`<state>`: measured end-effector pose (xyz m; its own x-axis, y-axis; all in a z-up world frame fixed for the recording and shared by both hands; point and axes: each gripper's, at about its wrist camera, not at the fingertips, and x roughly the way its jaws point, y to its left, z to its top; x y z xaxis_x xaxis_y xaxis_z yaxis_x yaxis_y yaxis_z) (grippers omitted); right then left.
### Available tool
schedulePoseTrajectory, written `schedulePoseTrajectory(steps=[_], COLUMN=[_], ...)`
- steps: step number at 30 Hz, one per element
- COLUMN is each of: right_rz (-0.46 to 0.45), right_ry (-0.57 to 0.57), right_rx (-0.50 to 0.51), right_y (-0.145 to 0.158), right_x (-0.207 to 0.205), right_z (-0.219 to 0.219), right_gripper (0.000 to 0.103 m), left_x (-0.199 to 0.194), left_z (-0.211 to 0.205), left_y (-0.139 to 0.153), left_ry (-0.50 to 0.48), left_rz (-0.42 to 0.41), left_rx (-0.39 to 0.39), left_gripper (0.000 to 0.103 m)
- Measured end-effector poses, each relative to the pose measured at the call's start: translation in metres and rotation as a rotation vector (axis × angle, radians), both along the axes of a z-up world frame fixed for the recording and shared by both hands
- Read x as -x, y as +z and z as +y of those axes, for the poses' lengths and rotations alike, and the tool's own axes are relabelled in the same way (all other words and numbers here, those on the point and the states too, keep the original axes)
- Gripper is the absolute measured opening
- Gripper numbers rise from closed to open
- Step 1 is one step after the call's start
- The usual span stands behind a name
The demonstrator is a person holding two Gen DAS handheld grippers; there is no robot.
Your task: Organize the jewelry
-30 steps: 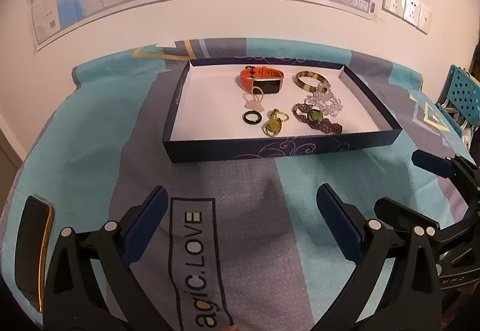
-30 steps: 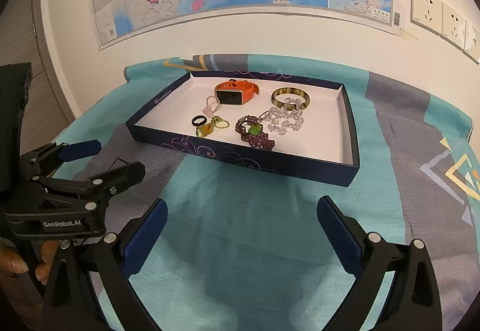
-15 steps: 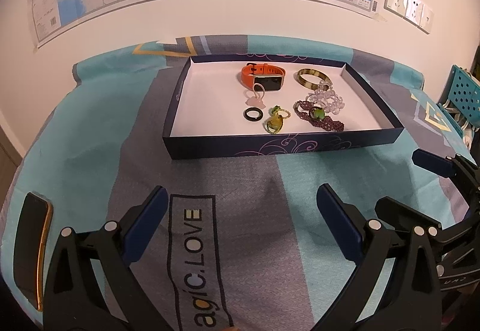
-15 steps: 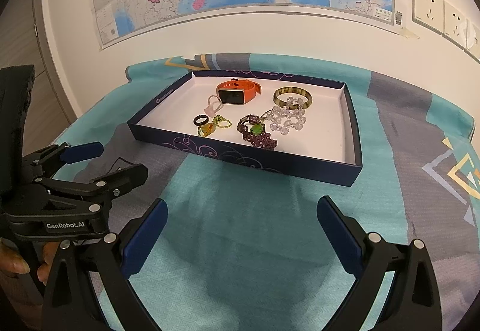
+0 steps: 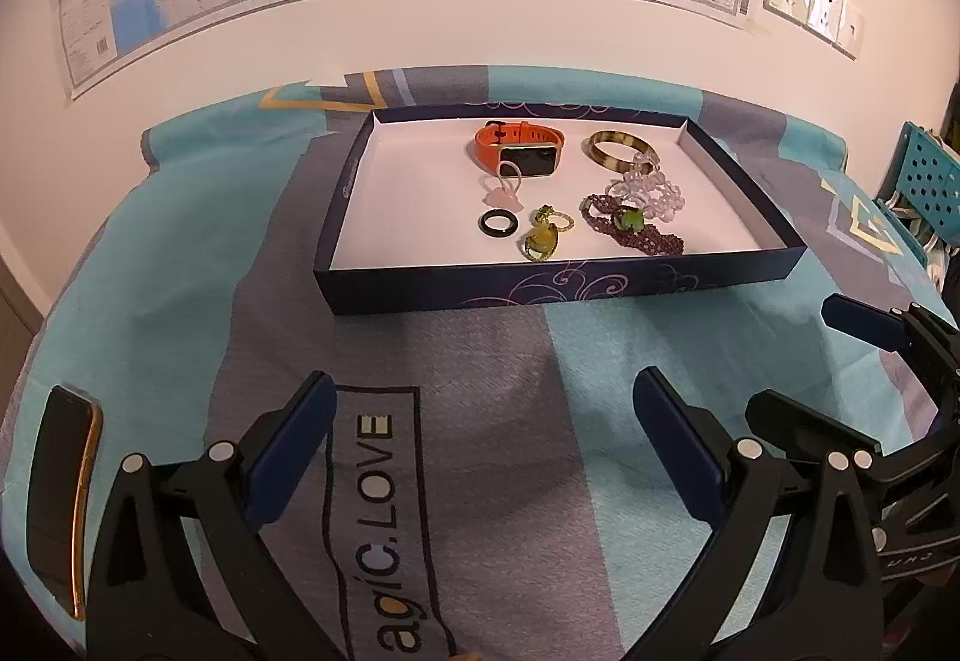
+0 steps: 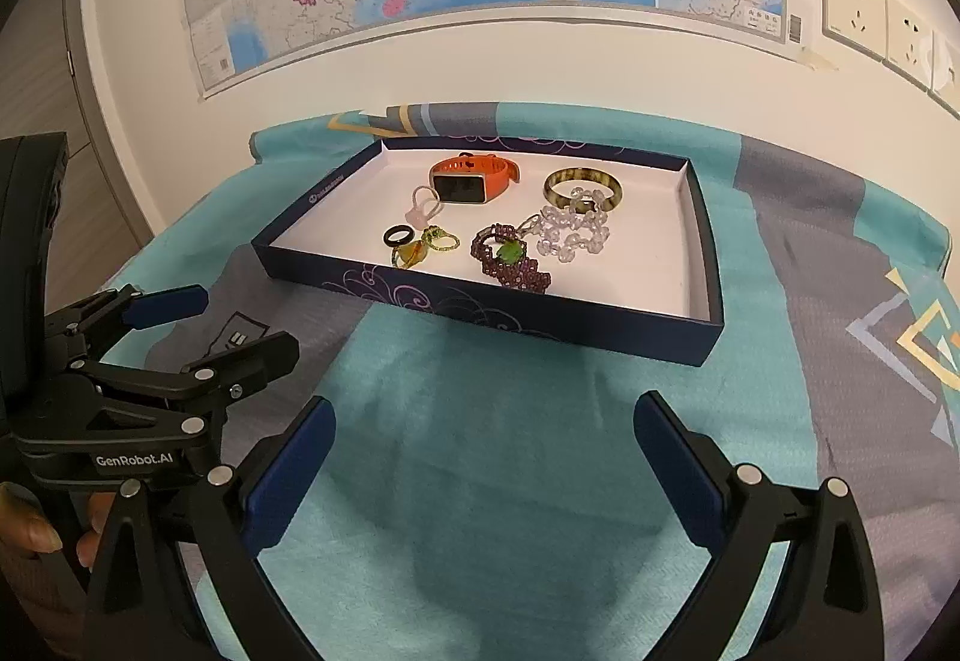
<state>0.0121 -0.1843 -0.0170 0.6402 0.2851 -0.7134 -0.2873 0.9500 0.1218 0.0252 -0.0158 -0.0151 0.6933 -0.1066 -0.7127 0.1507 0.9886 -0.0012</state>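
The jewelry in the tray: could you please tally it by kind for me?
Watch: 1, orange
Bangle: 1, mottled
Beaded bracelets: 2, clear and purple
Rings: 4, pink, black, two green
Total: 8

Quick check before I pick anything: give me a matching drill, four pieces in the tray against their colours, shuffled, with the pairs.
Things:
1. watch
2. bangle
3. plain ring
4. woven bracelet

Colours:
A. black
B. purple with a green stone
C. orange strap
D. mottled olive and cream

Pairs: 1-C, 2-D, 3-A, 4-B. All four lie inside the tray; both claws are open and short of it.
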Motion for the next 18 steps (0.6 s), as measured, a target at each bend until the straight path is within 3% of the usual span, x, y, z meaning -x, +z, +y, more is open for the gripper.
schedulePoseTrajectory(steps=[18], right_rz=[0.006], right_ry=[-0.004], right_rx=[-0.006], right_y=[-0.0019], right_x=[-0.0018], right_z=[-0.0022], right_gripper=[0.096], left_x=[-0.0012], left_z=[-0.0028], left_y=[-0.0041], left_ry=[-0.004], left_rz=[0.014], left_rx=[-0.003], left_gripper=[0.098])
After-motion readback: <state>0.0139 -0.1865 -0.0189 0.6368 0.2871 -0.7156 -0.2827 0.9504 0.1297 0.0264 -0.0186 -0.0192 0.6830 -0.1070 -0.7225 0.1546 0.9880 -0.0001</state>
